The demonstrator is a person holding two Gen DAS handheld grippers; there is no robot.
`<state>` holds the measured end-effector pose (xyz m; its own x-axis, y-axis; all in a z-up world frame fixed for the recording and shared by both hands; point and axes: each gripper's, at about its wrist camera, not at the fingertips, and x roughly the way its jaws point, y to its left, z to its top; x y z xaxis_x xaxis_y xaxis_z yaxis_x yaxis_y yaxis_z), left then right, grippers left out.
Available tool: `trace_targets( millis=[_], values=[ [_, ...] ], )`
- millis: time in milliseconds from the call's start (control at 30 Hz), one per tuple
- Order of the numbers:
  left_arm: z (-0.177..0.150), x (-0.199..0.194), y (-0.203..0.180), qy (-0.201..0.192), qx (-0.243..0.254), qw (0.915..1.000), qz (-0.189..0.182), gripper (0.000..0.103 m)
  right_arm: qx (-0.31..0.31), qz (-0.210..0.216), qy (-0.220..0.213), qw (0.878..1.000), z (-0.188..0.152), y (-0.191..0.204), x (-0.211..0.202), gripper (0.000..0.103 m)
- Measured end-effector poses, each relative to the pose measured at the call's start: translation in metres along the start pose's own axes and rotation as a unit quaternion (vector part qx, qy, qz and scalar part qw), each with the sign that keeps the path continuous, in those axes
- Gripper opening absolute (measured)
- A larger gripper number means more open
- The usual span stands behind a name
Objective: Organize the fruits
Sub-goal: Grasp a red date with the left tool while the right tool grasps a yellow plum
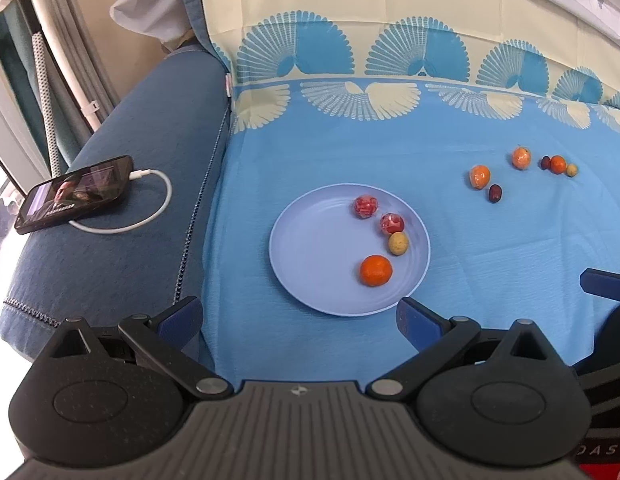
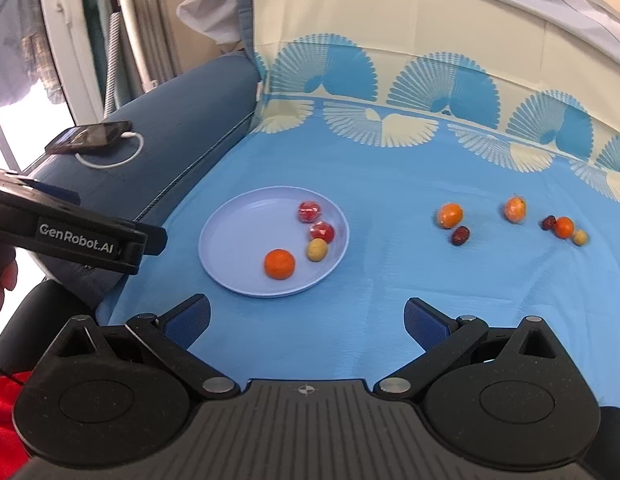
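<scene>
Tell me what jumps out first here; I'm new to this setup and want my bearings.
The pale blue plate on the blue patterned sheet draws the eye: it holds an orange, a small yellowish fruit and two red wrapped fruits. To its right, six more fruits lie scattered on the sheet. Left, a phone charges on the armrest.
</scene>
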<state>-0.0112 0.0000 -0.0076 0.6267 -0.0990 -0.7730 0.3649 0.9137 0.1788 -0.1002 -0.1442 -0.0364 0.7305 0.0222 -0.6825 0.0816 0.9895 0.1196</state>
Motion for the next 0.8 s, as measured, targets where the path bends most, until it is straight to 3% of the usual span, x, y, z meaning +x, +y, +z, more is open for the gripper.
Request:
trace_targets(
  millis=[400, 567, 800],
  values=[
    [0.034, 0.017, -0.035, -0.005, 0.021, 0.9996, -0.018, 0.103, 0.043, -0.039, -0.006, 0.998, 0.005, -0.046, 0.010, 0.102],
    [0.055, 0.029, -0.068, -0.010, 0.046, 0.9983, -0.035, 0.103, 0.070, -0.088, -0.029, 0.993, 0.008, -0.091, 0.006, 0.102],
    [0.087, 0.067, -0.130, -0.004, 0.093, 0.9936, -0.065, 0.103, 0.123, -0.172, -0.048, 0.976, 0.008, -0.178, 0.016, 0.102]
  ],
)
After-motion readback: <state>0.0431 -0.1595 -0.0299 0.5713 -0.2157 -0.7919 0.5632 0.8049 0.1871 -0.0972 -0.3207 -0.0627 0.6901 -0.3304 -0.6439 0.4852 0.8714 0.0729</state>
